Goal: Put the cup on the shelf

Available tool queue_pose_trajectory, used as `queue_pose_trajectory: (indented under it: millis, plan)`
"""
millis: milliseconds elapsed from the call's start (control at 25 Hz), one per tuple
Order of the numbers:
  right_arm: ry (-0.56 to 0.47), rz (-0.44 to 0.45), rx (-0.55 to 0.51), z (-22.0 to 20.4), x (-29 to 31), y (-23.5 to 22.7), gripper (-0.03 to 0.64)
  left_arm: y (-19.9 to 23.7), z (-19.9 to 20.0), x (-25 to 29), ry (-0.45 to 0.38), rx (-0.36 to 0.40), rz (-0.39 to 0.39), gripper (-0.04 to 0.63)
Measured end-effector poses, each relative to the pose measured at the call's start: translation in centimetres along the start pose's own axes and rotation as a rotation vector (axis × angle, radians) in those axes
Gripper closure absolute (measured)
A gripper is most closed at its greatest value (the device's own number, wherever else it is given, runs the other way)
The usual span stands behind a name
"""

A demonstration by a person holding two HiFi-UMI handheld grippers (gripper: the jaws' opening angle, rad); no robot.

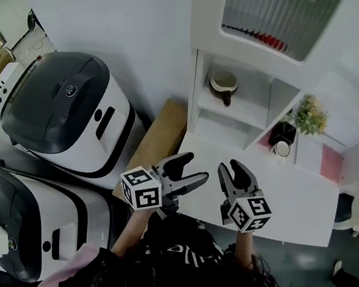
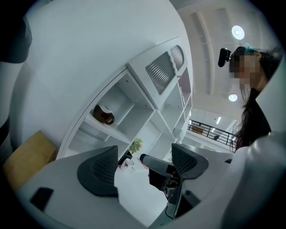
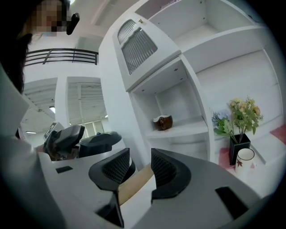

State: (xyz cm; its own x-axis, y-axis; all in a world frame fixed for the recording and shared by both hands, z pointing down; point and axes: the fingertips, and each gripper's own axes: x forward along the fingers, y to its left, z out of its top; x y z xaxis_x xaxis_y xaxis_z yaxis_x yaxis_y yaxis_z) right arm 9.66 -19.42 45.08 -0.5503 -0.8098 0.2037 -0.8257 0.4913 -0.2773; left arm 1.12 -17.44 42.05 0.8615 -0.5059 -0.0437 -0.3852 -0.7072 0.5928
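Person stands at a white tabletop (image 1: 290, 200) with a hand-held gripper in each hand, both low over its near edge and well apart from the shelf unit; left hand-held gripper (image 1: 191, 167) open, jaws spread wide, nothing between them in the left gripper view (image 2: 145, 167), only bare tabletop and the other gripper beyond; right hand-held gripper (image 1: 236, 173) also open, jaws apart with a narrower gap, nothing between the pads in the right gripper view (image 3: 140, 167), just the tan block edge seen past them; neither gripper touches anything; brown cup (image 1: 223, 83) with a cream rim sits on the shelf (image 1: 233, 110), in the left compartment of the white unit, right under the slatted panel (image 1: 275, 14), handle toward the room; same cup shows in the left gripper view (image 2: 103, 115) and the right gripper view (image 3: 163, 122), alone on its board; in the next compartment to the right, lower down, a black vase (image 1: 283, 132) with flowers (image 1: 309, 115) and a white mug (image 1: 282, 148) just in front of it, beside a pink mat (image 1: 331, 163); tan wooden block (image 1: 160, 137) leans in the gap left of the tabletop; two big white-and-dark-grey machines (image 1: 66, 108) on the floor at far left, one behind the other; person's dark top and a pink sleeve at the bottom edge of the head view.
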Motion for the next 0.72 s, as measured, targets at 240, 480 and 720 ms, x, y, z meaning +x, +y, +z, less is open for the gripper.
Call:
queue_pose_trajectory:
  millis: [240,480,720]
  plan:
    - [0.013,0.041,-0.005,-1.1,-3.4,0.5,0.450,-1.8,-1.7,0.6,-0.012,0.006,0.036,0.209]
    - [0.041,0.080,-0.019,-2.7,-6.7,0.5,0.467,-3.6,-4.6,0.5,-0.026,-0.008,0.096,0.209]
    - [0.071,0.132,-0.019,-4.3,-9.9,0.4,0.493,-6.1,-8.1,0.9,-0.034,-0.035,0.140,0.209]
